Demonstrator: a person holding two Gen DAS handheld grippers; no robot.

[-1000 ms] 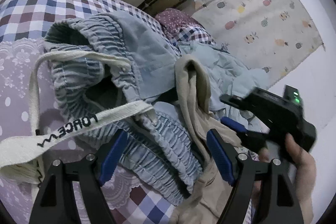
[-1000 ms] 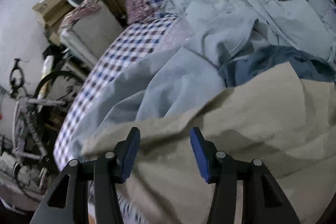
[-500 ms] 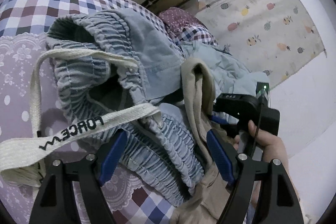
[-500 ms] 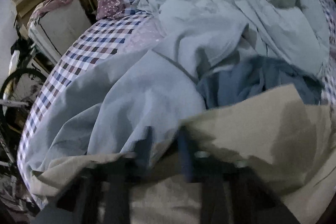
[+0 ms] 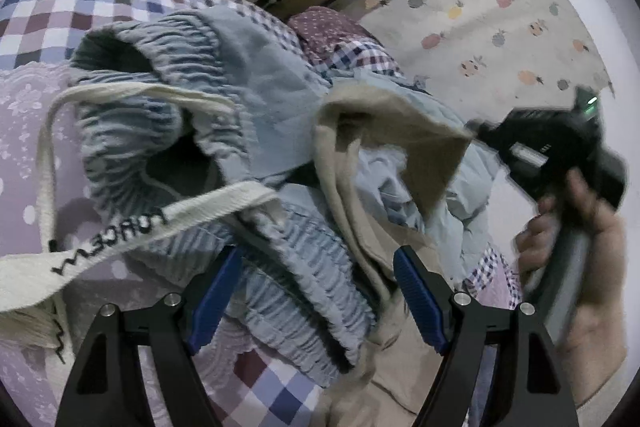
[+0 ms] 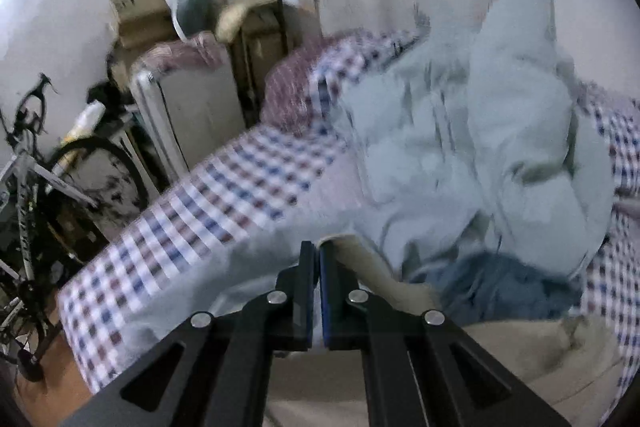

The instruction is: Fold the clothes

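A heap of clothes lies on a checked bed. Light blue trousers (image 5: pixel 256 75) with a ruched elastic waistband and a cream drawstring (image 5: pixel 132 227) sit in front of my left gripper (image 5: pixel 316 295), which is open, its blue pads either side of the waistband. My right gripper (image 6: pixel 318 251) is shut on the edge of a beige garment (image 6: pixel 520 347). In the left wrist view that beige garment (image 5: pixel 384 123) is pulled up into a raised fold by the black right gripper (image 5: pixel 536 143) in a hand (image 5: pixel 584 251).
A pale blue crumpled garment (image 6: pixel 480 147) and a dark blue one (image 6: pixel 500 287) lie beyond the beige cloth. The checked sheet (image 6: pixel 200 219) ends at the bed edge on the left, with a bicycle (image 6: pixel 28 179), boxes (image 6: pixel 136 11) and a white cabinet (image 6: pixel 192 115) past it.
My right gripper has gone from open to shut on the beige garment's edge and lifted it up and away. The left gripper has stayed open in place.
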